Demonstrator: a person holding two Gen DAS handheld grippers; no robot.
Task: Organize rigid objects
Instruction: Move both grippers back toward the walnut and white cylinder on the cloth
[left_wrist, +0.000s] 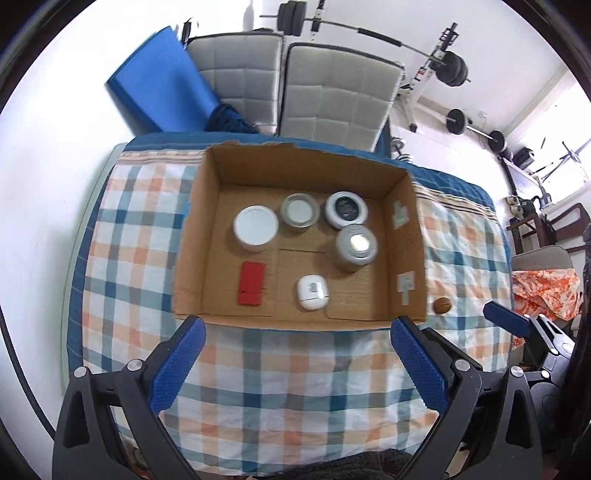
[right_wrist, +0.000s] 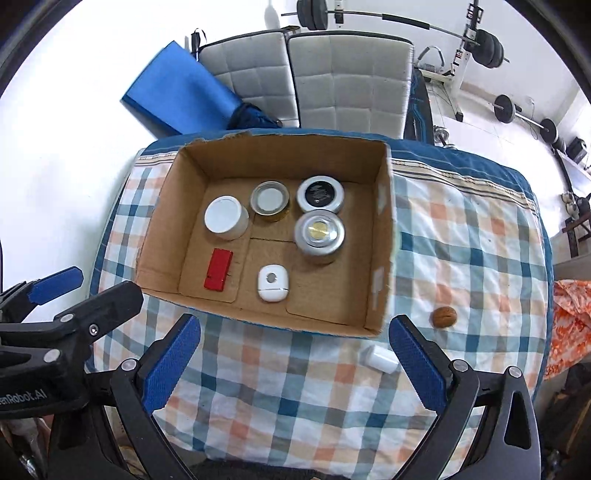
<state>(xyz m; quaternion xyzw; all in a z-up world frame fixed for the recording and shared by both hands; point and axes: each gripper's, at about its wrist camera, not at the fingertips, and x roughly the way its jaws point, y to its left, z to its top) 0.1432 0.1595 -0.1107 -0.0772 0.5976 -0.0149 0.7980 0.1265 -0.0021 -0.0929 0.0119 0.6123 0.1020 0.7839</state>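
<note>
An open cardboard box (left_wrist: 295, 157) (right_wrist: 280, 142) sits on the checked cloth. It holds a white jar (left_wrist: 255, 226), a silver-rimmed tin (left_wrist: 299, 211), a black-lidded tin (left_wrist: 346, 208), a silver tin (left_wrist: 356, 245), a red block (left_wrist: 252, 283) and a small white case (left_wrist: 312, 291). Outside the box, to its right, lie a walnut (right_wrist: 444, 316) (left_wrist: 442, 305) and a white cylinder (right_wrist: 380, 358). My left gripper (left_wrist: 298, 325) hangs open and empty before the box's front wall. My right gripper (right_wrist: 294, 325) is open and empty too, with the cylinder just inside its right finger.
The checked cloth (right_wrist: 295, 398) covers a table whose far edge meets two grey padded chairs (right_wrist: 351, 81) and a blue mat (right_wrist: 177, 88). Weight bars stand at the back right. An orange cloth (right_wrist: 569, 314) lies past the right edge.
</note>
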